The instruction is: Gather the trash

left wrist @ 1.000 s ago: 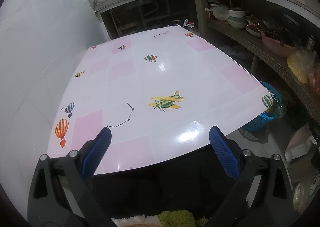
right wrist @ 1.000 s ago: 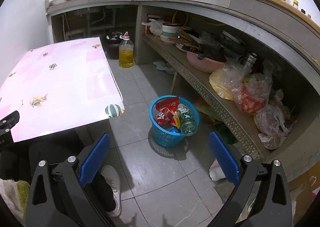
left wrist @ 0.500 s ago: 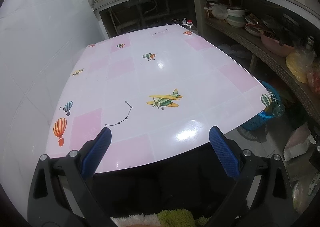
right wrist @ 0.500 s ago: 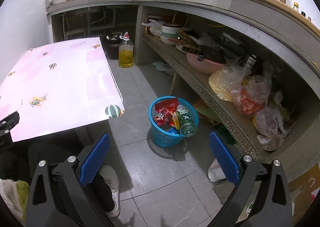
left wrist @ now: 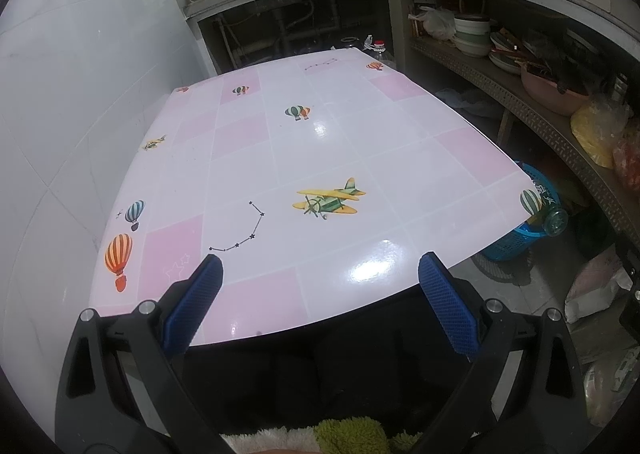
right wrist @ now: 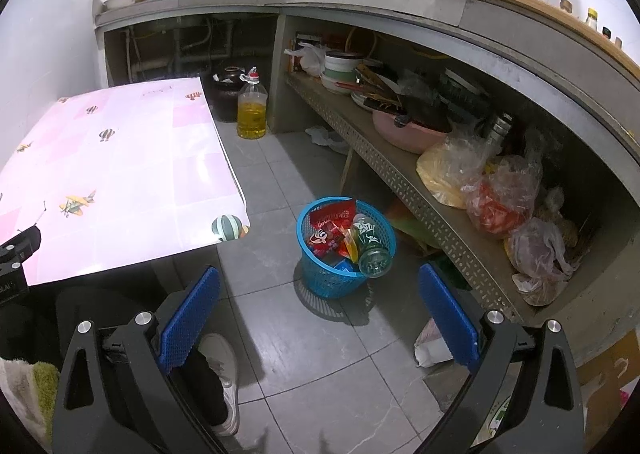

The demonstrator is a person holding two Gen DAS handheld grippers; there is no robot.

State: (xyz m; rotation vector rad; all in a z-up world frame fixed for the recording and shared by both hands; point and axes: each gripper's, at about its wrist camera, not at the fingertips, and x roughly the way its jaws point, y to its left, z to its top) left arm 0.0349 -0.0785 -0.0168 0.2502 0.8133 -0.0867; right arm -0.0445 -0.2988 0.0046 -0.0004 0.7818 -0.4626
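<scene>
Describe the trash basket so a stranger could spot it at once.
Start at the pink patterned table, then look at the grey tiled floor beside its corner. There stands a round blue plastic mesh basket, the only blue container, stuffed with red wrappers and a green bottle.

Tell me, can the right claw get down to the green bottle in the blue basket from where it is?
Probably yes. The right claw is open and empty, the bottle lies on top of the wrappers at the blue basket rim, and only bare floor lies between them.

The table (left wrist: 472, 214) hides most of the blue basket (left wrist: 516, 242); wrapper print unreadable.
</scene>
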